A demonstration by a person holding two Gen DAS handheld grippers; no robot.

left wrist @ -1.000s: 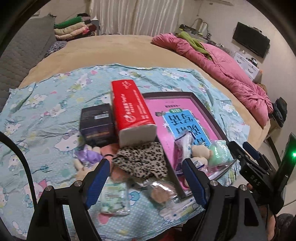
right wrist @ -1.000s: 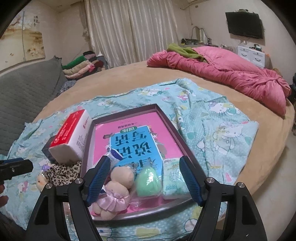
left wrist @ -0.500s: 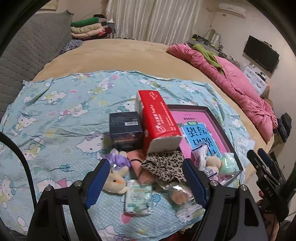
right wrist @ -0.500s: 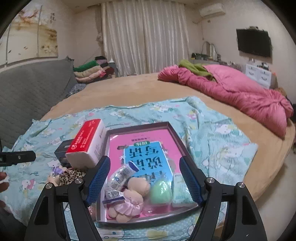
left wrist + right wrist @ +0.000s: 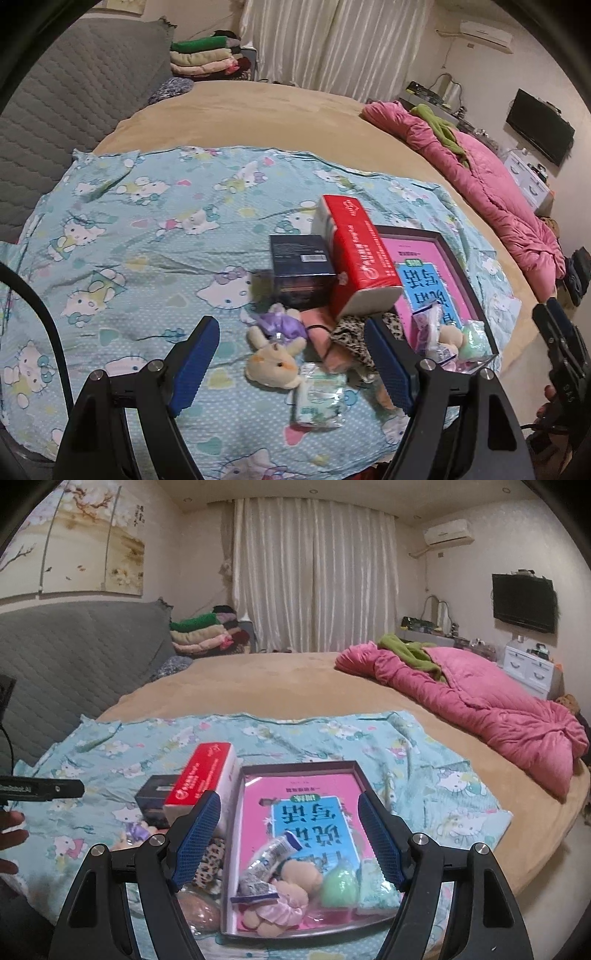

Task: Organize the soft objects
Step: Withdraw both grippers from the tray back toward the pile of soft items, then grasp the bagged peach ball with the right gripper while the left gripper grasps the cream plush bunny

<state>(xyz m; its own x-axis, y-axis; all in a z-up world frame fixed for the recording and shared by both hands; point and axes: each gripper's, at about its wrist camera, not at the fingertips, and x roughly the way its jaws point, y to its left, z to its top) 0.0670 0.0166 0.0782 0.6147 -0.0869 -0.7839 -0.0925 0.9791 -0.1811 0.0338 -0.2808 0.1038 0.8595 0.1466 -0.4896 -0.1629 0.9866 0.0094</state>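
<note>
My left gripper [image 5: 291,363] hangs above the near edge of the patterned sheet [image 5: 140,236], jaws spread wide with nothing between the pads. The cream plush rabbit [image 5: 273,363] lies on the sheet, in line with the gap between the fingers; a sealed wipes packet [image 5: 319,395] lies just beside it, nearer me. My right gripper [image 5: 288,840] is likewise spread and empty, over the near end of the dark-framed tray [image 5: 364,775].

Count on the sheet: one rabbit, one wipes packet, one leopard-print cloth [image 5: 352,332], one black box [image 5: 301,273], one red tissue pack [image 5: 356,258] leaning over the tray's left rim.

Count in the tray: one pink book [image 5: 299,805], one small tube [image 5: 271,858], one plush doll in a pink skirt [image 5: 284,897], one green egg-shaped sponge [image 5: 340,886], one pale green packet [image 5: 373,886].

The items crowd the near right corner of the sheet. The sheet's left and far parts lie bare, and the tan bed [image 5: 266,686] beyond is open up to the pink quilt [image 5: 480,709] on the right.
</note>
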